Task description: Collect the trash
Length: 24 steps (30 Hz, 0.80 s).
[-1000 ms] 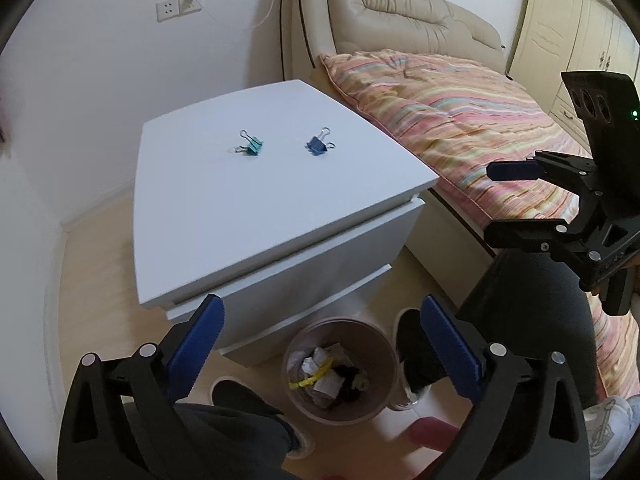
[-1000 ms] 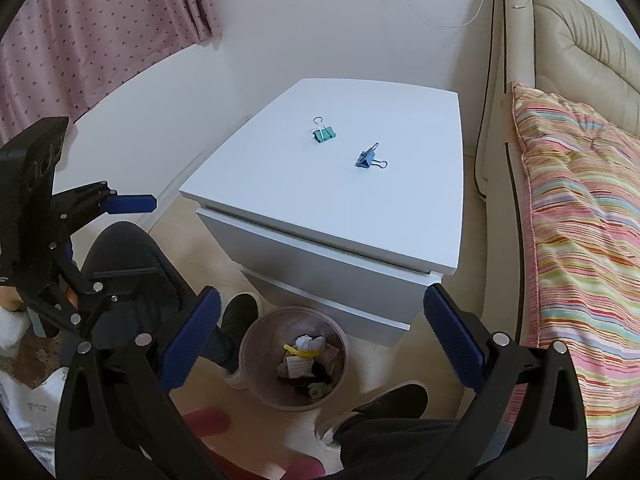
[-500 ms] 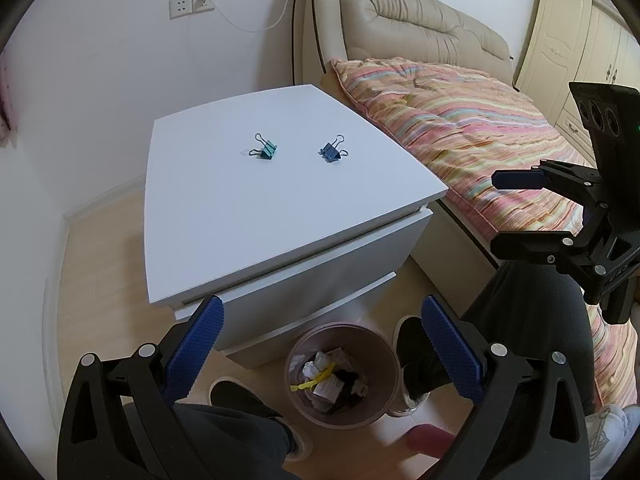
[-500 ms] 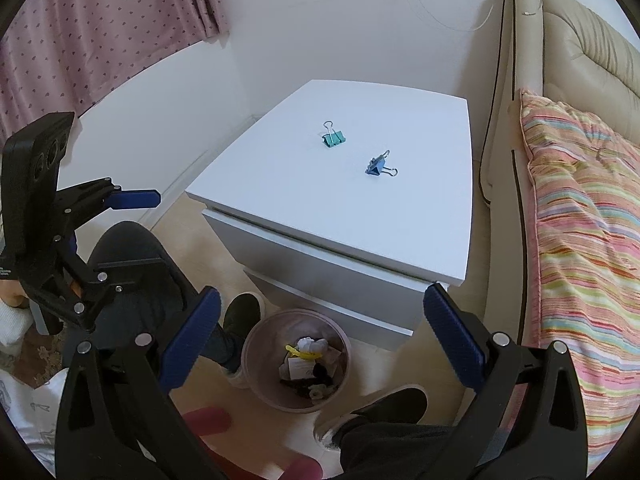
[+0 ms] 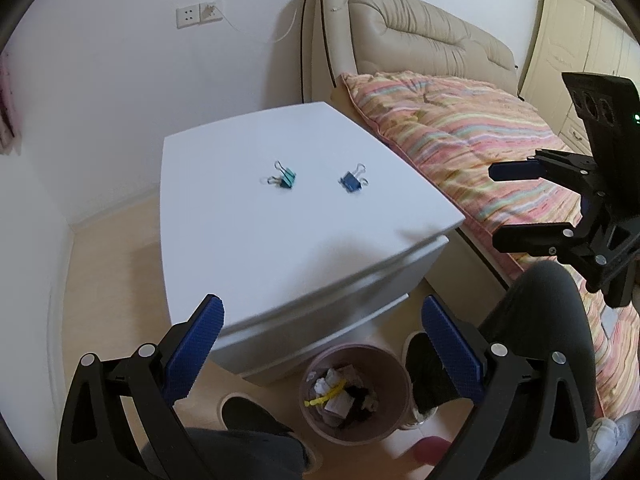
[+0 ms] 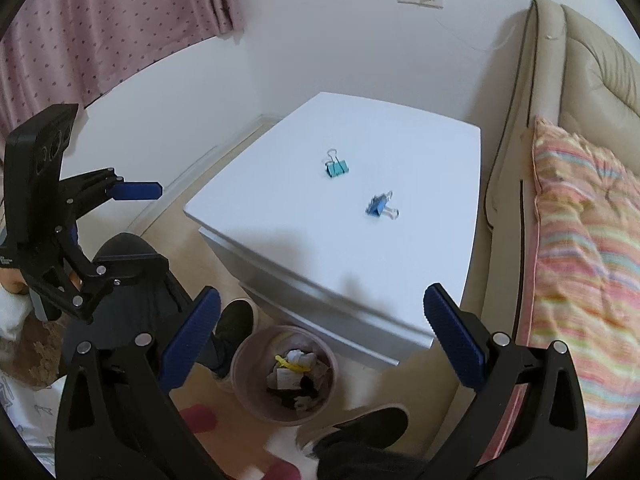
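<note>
Landmark for all positions: the white nightstand (image 5: 280, 216).

Left gripper (image 5: 322, 344): jaws spread wide, nothing between the blue pads (image 5: 196, 346). It hangs above the floor on the near side of the nightstand, short of its front edge. In the right wrist view the same tool (image 6: 132, 224) shows to the left of the nightstand, fingers likewise apart and empty.

Right gripper (image 6: 320, 340): jaws also spread wide and empty, held at the near front of the nightstand. In the left wrist view it (image 5: 508, 204) sits off the nightstand's right corner, over the bed side.

Waste bin (image 5: 394, 364): a round pinkish bin on the floor directly before the nightstand's drawers, between the person's dark shoes (image 5: 248, 416). It holds crumpled white paper, a yellow strip and dark scraps. Dark trouser legs (image 5: 532, 320) stand to the right of it.

Nightstand top: two binder clips lie near the centre, well apart from both grippers. The teal binder clip (image 5: 286, 178) lies toward the wall side; the blue binder clip (image 5: 351, 181) lies beside it, toward the bed, the two not touching. Each rests on the surface with its wire handles out.

Beyond the nightstand: a bed with a striped quilt (image 5: 460, 136) adjoins its right side, with a beige padded headboard (image 5: 408, 40) behind. A wall socket (image 5: 198, 16) is mounted above the nightstand's far edge. A pink dotted curtain (image 6: 100, 20) hangs to its far left.
</note>
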Available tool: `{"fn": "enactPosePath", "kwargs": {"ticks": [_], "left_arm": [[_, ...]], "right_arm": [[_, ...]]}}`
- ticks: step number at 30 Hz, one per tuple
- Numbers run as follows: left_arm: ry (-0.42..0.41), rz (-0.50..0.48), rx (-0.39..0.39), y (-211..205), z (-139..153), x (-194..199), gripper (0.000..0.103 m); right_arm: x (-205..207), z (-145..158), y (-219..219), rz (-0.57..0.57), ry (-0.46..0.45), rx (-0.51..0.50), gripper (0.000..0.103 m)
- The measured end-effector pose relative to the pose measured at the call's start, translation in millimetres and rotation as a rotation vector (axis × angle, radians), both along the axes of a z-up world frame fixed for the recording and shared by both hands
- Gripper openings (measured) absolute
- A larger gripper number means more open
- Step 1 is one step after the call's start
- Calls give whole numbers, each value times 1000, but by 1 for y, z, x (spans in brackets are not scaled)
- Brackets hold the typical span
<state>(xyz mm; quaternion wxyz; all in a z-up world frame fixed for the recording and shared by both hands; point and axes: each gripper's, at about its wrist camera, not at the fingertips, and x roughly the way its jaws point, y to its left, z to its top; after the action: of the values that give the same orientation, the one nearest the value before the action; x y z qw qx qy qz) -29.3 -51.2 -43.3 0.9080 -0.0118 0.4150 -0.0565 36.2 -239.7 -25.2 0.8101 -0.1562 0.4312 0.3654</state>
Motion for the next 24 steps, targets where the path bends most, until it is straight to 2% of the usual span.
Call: {"fn": "enactPosePath", "kwargs": {"ticks": [9,15,24], "left_arm": [[-11,2,-21,6,3,11,95],[-5,8,-37,9,0,18,95],[17,13,-49,13,-6,23,95]], "right_arm": [[54,10,17,119,18,-55,99],[85,11,37,235,-6,-115,99],[123,-12,61,373,-9,-224,99]]}}
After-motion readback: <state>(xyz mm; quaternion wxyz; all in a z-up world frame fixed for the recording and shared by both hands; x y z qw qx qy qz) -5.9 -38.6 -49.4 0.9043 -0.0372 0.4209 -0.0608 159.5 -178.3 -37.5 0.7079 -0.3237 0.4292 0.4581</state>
